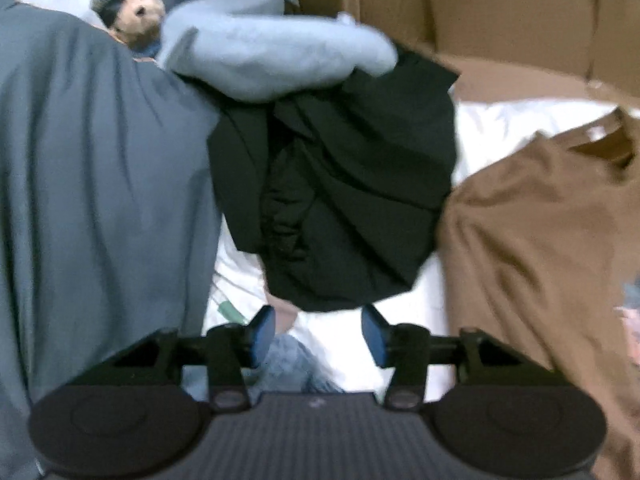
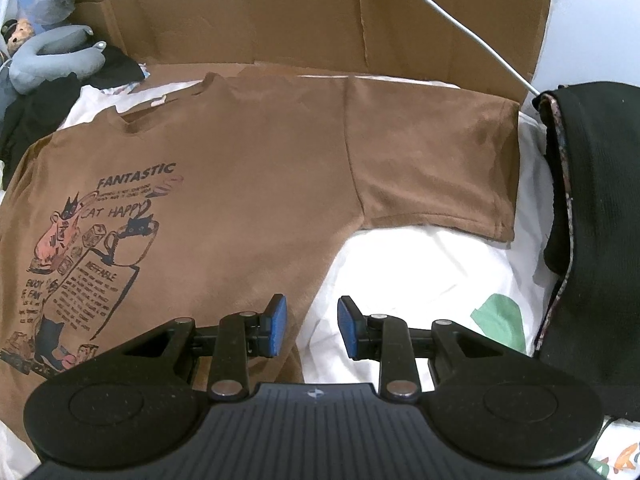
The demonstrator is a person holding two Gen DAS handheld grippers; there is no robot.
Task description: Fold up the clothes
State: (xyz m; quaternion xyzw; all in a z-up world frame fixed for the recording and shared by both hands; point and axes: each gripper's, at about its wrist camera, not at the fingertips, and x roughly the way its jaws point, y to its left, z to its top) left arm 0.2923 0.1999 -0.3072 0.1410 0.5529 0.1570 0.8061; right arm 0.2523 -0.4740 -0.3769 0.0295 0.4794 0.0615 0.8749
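A brown T-shirt (image 2: 248, 168) with a cat print lies flat, front up, on a white sheet (image 2: 420, 272), its sleeve (image 2: 432, 160) spread to the right. My right gripper (image 2: 313, 326) hangs open just over the shirt's side edge below that sleeve, with nothing between its blue pads (image 2: 278, 326). In the left wrist view the same brown T-shirt (image 1: 540, 248) fills the right side. My left gripper (image 1: 320, 334) is open and empty above the sheet (image 1: 400, 320), just short of a crumpled black garment (image 1: 352, 200). A large grey garment (image 1: 100, 200) lies to its left.
A grey-blue neck pillow (image 1: 272, 56) rests on the black garment's far end beside a small plush toy (image 1: 136, 12). Brown cardboard (image 2: 320, 20) stands along the back. A dark folded garment (image 2: 592, 220) lies right of the sleeve. A thin metal rod (image 2: 460, 24) leans across the cardboard.
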